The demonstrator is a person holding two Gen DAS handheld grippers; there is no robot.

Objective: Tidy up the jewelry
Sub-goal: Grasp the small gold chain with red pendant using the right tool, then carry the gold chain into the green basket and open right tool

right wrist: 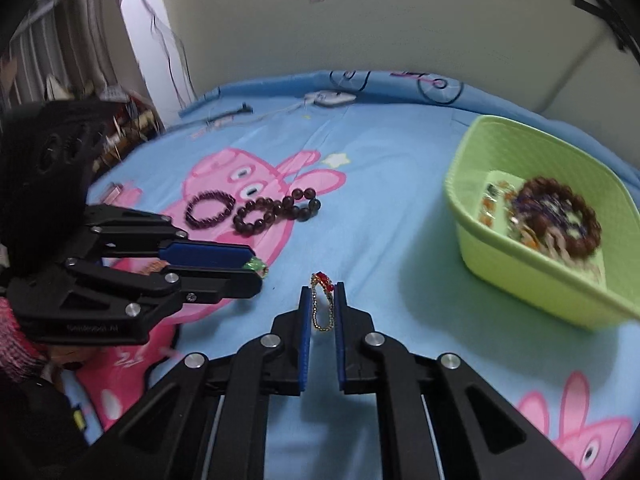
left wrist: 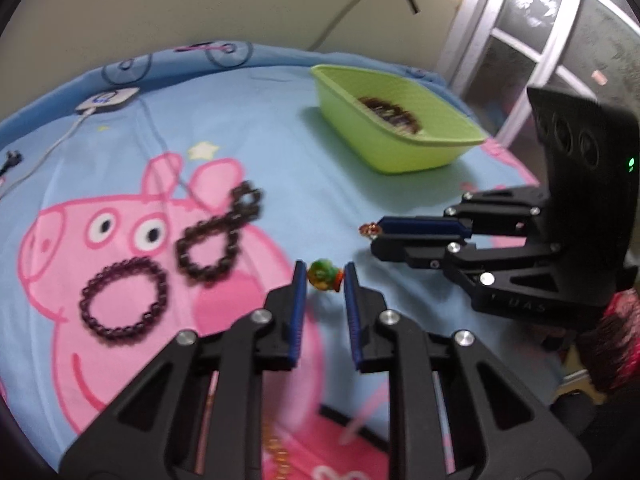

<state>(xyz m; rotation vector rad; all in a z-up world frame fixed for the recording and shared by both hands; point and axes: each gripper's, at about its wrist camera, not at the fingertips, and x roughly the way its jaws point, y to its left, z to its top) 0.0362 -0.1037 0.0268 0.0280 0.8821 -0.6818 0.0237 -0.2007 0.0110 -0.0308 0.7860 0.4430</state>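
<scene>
My left gripper (left wrist: pixel 325 276) is shut on a green and orange bead piece (left wrist: pixel 324 275), held just above the blue cartoon bedsheet (left wrist: pixel 280 128). My right gripper (right wrist: pixel 322 300) is shut on a gold chain with a red charm (right wrist: pixel 322 300); its tip and charm also show in the left wrist view (left wrist: pixel 370 231). The left gripper's fingertips (right wrist: pixel 256 266) sit to the left of the right gripper. Two dark bead bracelets, a round purple one (left wrist: pixel 124 299) and a looped brown one (left wrist: pixel 218 236), lie on the sheet at left. A green basket (right wrist: pixel 548 216) at right holds several bracelets (right wrist: pixel 556 220).
A white charger with cable (left wrist: pixel 108 100) lies at the sheet's far edge by the wall. A window frame (left wrist: pixel 532 40) stands beyond the basket. Cluttered shelves (right wrist: pixel 120 120) are at far left in the right wrist view.
</scene>
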